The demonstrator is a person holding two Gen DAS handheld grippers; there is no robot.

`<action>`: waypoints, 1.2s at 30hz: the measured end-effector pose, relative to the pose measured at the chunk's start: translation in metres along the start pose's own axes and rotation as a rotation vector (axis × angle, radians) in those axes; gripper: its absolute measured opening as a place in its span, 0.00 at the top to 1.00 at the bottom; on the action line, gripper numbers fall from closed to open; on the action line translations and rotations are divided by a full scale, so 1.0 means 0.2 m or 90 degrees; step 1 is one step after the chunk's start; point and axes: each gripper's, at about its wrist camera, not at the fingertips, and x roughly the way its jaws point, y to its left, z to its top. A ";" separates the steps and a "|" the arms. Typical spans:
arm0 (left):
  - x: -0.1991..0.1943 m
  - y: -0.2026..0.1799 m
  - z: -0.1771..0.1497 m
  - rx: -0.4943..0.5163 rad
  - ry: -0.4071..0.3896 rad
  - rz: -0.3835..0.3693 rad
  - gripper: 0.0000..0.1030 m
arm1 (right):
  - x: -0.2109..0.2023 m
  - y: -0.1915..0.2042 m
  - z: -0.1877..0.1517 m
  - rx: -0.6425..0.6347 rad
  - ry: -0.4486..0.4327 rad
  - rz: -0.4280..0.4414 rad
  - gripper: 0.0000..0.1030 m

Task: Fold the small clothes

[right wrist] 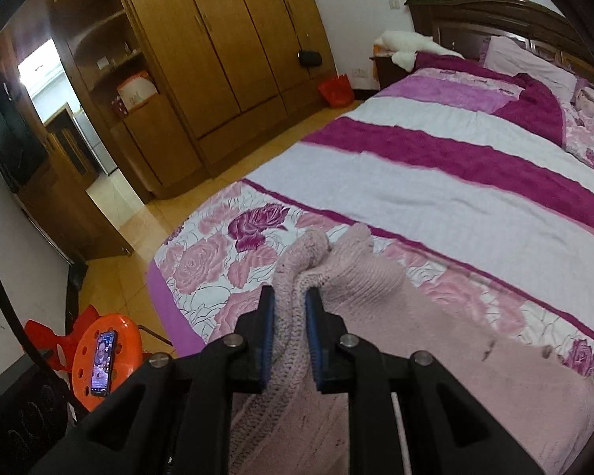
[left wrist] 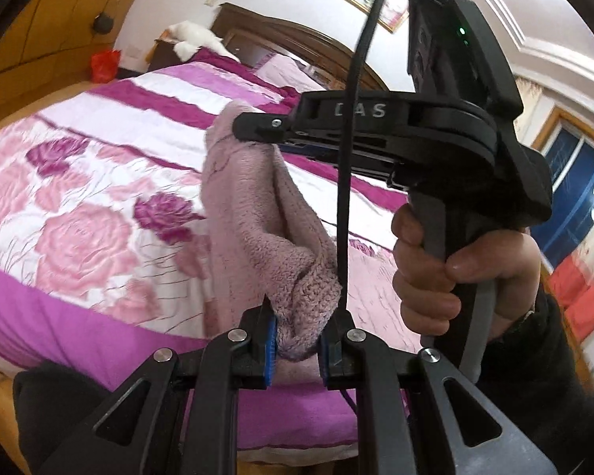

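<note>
A small pink knitted garment (left wrist: 253, 213) hangs in the air above the bed, held by both grippers. My left gripper (left wrist: 297, 324) is shut on a bunched edge of it at the bottom of the left wrist view. My right gripper (left wrist: 257, 128) shows there from the side, held in a hand, clamped on the garment's upper edge. In the right wrist view my right gripper (right wrist: 290, 316) is shut on a fold of the pink garment (right wrist: 376, 316), which drapes down toward the bed on the right.
The bed (right wrist: 455, 166) has a pink and purple floral and striped cover. A wooden wardrobe (right wrist: 225, 39) stands along the far wall. An orange stool (right wrist: 118, 340) with a phone (right wrist: 103, 360) on it stands by the bed's near corner. A red bag (right wrist: 336, 89) sits on the floor.
</note>
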 end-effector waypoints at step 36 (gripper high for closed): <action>0.51 -0.71 -0.15 0.180 0.105 -0.014 1.00 | -0.65 -0.89 -0.44 0.154 -0.133 0.021 0.85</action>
